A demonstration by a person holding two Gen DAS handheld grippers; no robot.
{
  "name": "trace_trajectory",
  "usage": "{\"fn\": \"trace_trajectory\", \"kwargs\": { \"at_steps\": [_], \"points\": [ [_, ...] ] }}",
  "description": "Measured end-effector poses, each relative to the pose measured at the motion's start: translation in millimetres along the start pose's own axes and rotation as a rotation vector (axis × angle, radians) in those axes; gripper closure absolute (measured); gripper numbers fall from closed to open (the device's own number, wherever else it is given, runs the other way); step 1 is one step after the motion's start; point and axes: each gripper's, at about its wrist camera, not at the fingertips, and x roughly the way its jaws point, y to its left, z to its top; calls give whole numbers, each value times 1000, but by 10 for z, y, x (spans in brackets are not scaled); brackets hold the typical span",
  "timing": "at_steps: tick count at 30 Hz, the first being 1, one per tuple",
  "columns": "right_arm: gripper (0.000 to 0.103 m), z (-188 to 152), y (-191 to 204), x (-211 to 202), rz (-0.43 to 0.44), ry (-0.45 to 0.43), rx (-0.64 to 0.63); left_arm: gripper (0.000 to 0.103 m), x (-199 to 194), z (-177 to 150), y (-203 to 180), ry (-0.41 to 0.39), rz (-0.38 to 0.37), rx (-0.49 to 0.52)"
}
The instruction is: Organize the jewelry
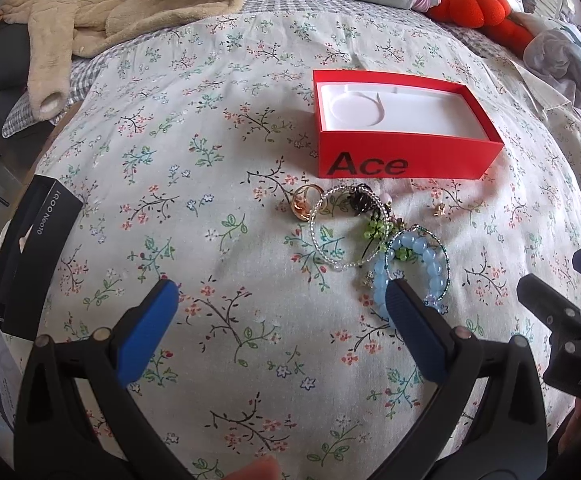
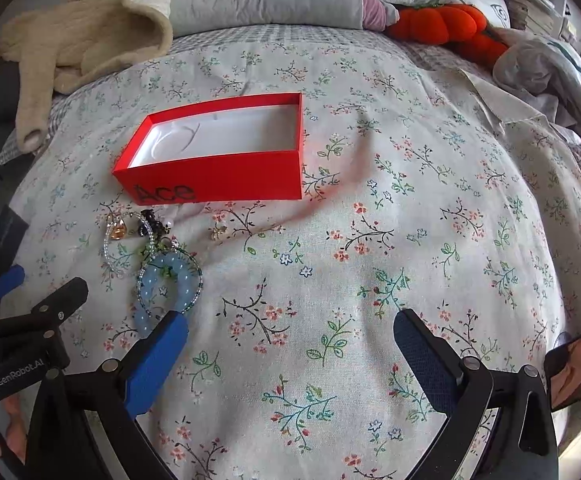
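Both wrist views look low and forward across the floral bedspread (image 1: 218,208), sharing the red box (image 2: 218,176) mid-frame.

Floral bedspread (image 1: 218,184). Ahead: open red box (image 1: 402,160), jewelry pile (image 1: 370,232) before it. Far left: beige robe (image 1: 102,4); left: black box (image 1: 26,256).

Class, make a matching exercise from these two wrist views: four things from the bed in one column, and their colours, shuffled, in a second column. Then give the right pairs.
Things:
1. open box
2. chunky bead bracelet
3. ring
4. phone box

Colours:
A. gold
B. black
C. red
D. pale blue

Pairs: 1-C, 2-D, 3-A, 4-B
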Motion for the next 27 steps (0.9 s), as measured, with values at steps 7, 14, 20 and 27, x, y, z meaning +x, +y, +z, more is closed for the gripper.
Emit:
{"fn": "trace_trajectory", "kwargs": {
  "at_steps": [7,14,20,27],
  "points": [
    [0,4,-16,-30,0,-4,5,0,-62,1,-23,-13,-1,6],
    [0,-5,-46,-83,11,-8,11,0,-86,-8,-23,-17,8,5],
    [0,-8,-116,-95,2,-10,30,0,-159,20,20,-34,-3,-13],
    [0,21,-155,-114,-2,-17,43,0,-166,35,42,-35,-6,-19]
  ]
}}
